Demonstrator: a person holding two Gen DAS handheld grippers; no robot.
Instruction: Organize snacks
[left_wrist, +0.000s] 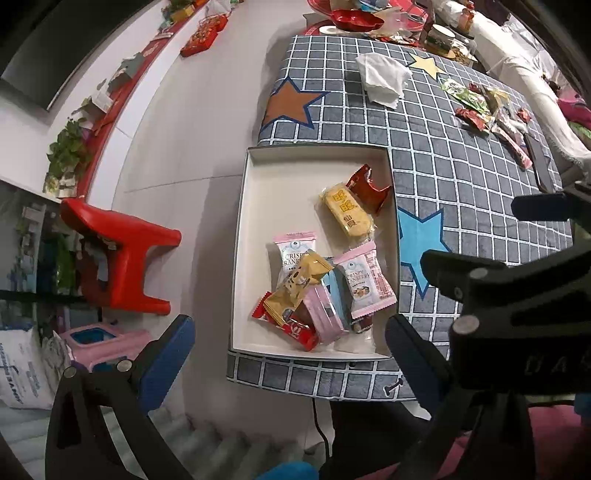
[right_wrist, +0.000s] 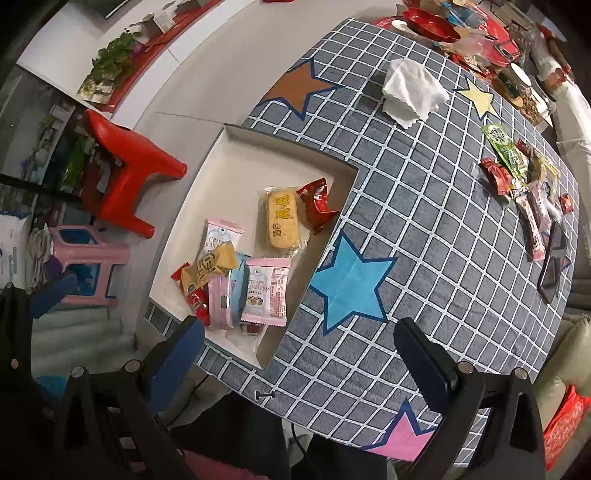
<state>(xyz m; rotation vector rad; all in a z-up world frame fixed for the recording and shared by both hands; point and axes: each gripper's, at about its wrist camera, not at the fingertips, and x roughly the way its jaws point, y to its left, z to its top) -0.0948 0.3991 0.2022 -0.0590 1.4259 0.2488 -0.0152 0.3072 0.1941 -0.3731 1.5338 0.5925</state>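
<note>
A shallow white box (left_wrist: 280, 192) (right_wrist: 221, 177) sits at the left edge of the grey checked tablecloth (right_wrist: 424, 229). Inside it lie a yellow rice cracker (left_wrist: 349, 214) (right_wrist: 282, 221), a red wrapper (left_wrist: 369, 188) (right_wrist: 316, 203), pink cranberry packets (left_wrist: 365, 284) (right_wrist: 267, 291) and several other small snacks. Loose snacks (left_wrist: 491, 114) (right_wrist: 524, 184) are heaped on the cloth at the far right. My left gripper (left_wrist: 291, 354) hovers open over the box's near end, holding nothing. My right gripper (right_wrist: 303, 354) is open and bare above the box's near right corner and a blue star.
A crumpled white cloth (left_wrist: 384, 79) (right_wrist: 413, 92) lies at the far middle of the table. Red dishes (left_wrist: 354, 18) crowd the far end. A dark flat device (right_wrist: 554, 266) lies beside the loose snacks. A red stool (left_wrist: 122, 254) and a pink stool (left_wrist: 103, 343) stand on the floor to the left.
</note>
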